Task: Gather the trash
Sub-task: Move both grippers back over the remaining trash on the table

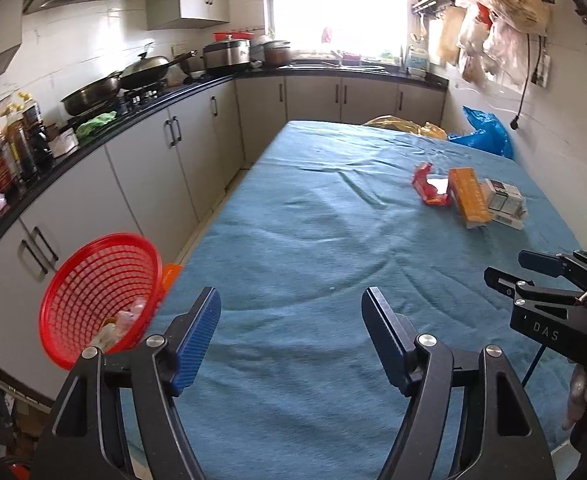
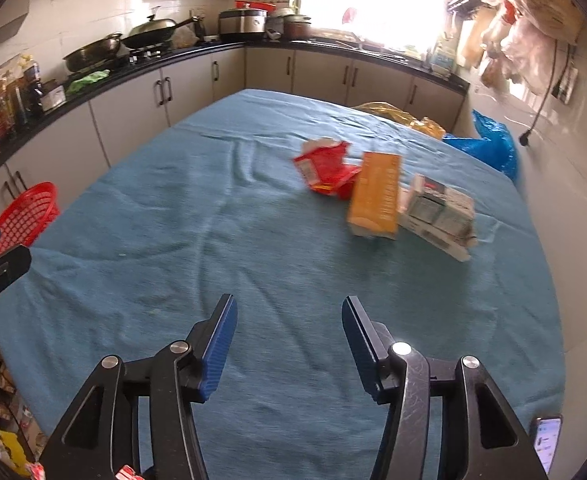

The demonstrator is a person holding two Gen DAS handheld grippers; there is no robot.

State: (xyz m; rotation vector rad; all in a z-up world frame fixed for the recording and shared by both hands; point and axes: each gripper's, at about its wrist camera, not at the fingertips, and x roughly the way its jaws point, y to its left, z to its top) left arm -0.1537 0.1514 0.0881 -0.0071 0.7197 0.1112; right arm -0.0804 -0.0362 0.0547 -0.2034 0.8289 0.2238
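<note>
Trash remaining: three crushed cartons in one cluster on the blue-covered counter (image 2: 197, 248).
- Orange carton (image 2: 374, 196): middle of the cluster, taken here as the landmark.
- Red carton (image 2: 325, 168): touching the orange carton on its left, torn open.
- White-and-grey carton (image 2: 439, 212): touching the orange carton on its right, flattened and tilted.

Trash apparently collected: a few pale scraps in the bottom of the red basket (image 1: 101, 300), well to the left of the orange carton, at the counter's left edge and tipped toward the camera. Exact nature of the scraps: too small to tell.

Progress, as a judgement: begun, not finished. Some items binned; all three cartons not yet picked up.

Right gripper (image 2: 289, 334): nearer than the orange carton, well short of it, above bare cloth. Jaws spread to a moderate gap, nothing between them, touching nothing.

Left gripper (image 1: 291, 326): left of the orange carton and nearer, between basket and cluster. Jaws spread somewhat wider, empty, clear of the cloth.

Beyond the orange carton, at the far right corner of the counter: a yellow bag (image 2: 397, 116) and a blue bag (image 2: 489, 144). Role in the task: cannot tell.
</note>
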